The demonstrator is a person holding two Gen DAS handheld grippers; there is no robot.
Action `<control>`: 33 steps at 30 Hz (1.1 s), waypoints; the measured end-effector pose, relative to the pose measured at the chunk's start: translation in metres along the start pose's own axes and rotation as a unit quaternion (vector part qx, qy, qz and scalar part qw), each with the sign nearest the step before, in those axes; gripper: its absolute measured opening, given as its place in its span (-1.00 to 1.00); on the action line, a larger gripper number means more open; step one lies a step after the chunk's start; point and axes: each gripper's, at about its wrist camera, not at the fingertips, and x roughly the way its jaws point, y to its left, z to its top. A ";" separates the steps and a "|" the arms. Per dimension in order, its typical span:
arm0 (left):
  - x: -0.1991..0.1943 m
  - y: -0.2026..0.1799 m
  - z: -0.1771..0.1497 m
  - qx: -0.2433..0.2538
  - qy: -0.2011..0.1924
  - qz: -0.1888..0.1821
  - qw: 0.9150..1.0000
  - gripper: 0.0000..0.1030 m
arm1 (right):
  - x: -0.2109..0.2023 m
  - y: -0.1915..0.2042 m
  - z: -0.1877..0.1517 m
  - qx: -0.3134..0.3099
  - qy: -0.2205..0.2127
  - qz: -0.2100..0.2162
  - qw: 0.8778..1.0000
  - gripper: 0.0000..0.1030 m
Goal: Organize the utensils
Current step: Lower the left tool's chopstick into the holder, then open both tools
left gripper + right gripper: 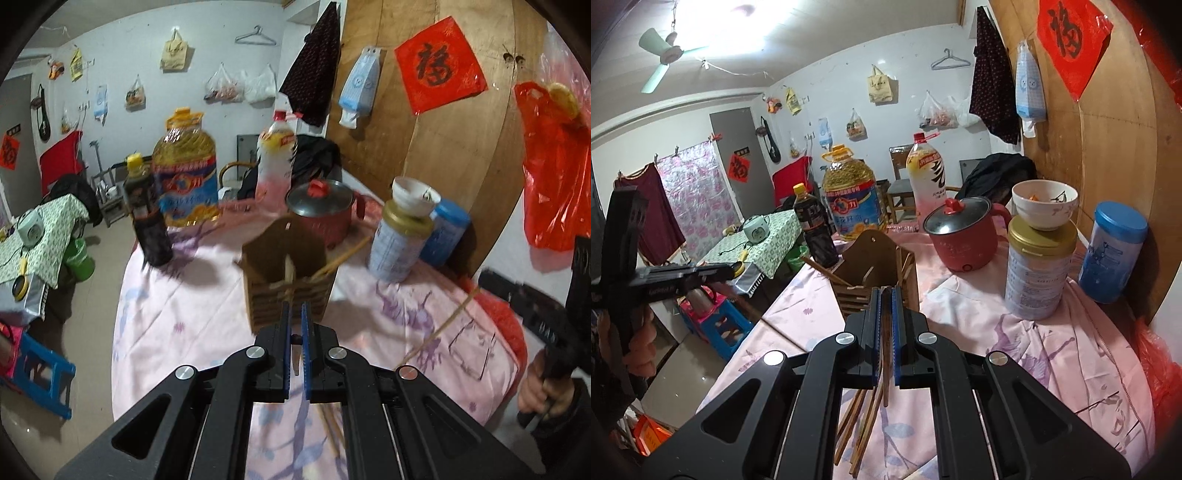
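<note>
Pink tablecloth (pixel 1052 350): wooden holder (pixel 882 273) already has several chopsticks. Right gripper (pixel 885 295) clamps a chopstick bundle (pixel 862 424); left gripper (pixel 295 314) clamps one chopstick (pixel 291 280). Insertion pending.

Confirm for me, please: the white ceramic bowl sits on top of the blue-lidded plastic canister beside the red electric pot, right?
Not quite: the white ceramic bowl sits on the gold-lidded tin can, not the blue-lidded plastic canister. It is beside the red electric pot, as the right wrist view shows.
</note>
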 end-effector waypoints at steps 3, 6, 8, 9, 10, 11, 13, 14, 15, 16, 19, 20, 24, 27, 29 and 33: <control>0.002 -0.005 0.022 0.008 -0.014 0.004 1.000 -0.89 | 0.004 -0.001 0.006 -0.002 -0.003 0.003 1.000 -0.88; 0.005 -0.006 0.045 0.013 -0.027 0.007 1.000 -0.89 | 0.010 -0.001 0.020 -0.006 -0.009 0.014 1.000 -0.88; 0.005 -0.007 0.064 0.018 -0.043 0.014 0.999 -0.89 | 0.015 0.002 0.033 -0.013 -0.019 0.022 1.000 -0.88; 0.006 -0.008 0.071 0.020 -0.049 0.018 0.998 -0.89 | 0.018 0.004 0.041 -0.017 -0.025 0.026 0.999 -0.88; 0.008 -0.008 0.080 0.021 -0.056 0.023 0.998 -0.89 | 0.022 0.006 0.050 -0.021 -0.031 0.030 0.999 -0.88; 0.012 -0.006 0.087 0.019 -0.060 0.025 0.998 -0.89 | 0.028 0.007 0.057 -0.024 -0.036 0.032 0.999 -0.88; 0.019 -0.004 0.100 0.015 -0.066 0.028 0.997 -0.89 | 0.041 0.008 0.069 -0.026 -0.042 0.034 0.998 -0.88; 0.024 -0.002 0.105 0.014 -0.068 0.032 0.997 -0.89 | 0.047 0.008 0.075 -0.025 -0.044 0.036 0.998 -0.88; 0.030 0.000 0.109 0.012 -0.067 0.034 0.997 -0.89 | 0.053 0.008 0.080 -0.024 -0.046 0.038 0.998 -0.88; 0.034 0.001 0.111 0.010 -0.066 0.033 0.997 -0.89 | 0.060 0.008 0.086 -0.024 -0.048 0.039 0.998 -0.88; 0.054 0.007 0.115 0.003 -0.056 0.034 0.998 -0.89 | 0.080 0.008 0.101 -0.025 -0.053 0.037 0.998 -0.88; 0.059 0.009 0.115 0.002 -0.053 0.034 0.998 -0.89 | 0.087 0.008 0.105 -0.026 -0.054 0.035 0.998 -0.88; 0.084 0.021 0.114 -0.010 -0.036 0.037 0.999 -0.89 | 0.118 0.006 0.112 -0.025 -0.046 0.034 0.998 -0.88; 0.102 0.031 0.111 -0.020 -0.023 0.036 0.999 -0.89 | 0.142 0.004 0.110 -0.019 -0.030 0.032 0.999 -0.87; 0.112 0.037 0.107 -0.027 -0.010 0.039 0.999 -0.82 | 0.159 0.001 0.104 -0.013 -0.009 0.024 1.000 -0.78; 0.120 0.050 0.099 -0.048 0.001 0.052 0.997 -0.01 | 0.164 -0.004 0.096 -0.005 0.002 0.027 1.000 -0.78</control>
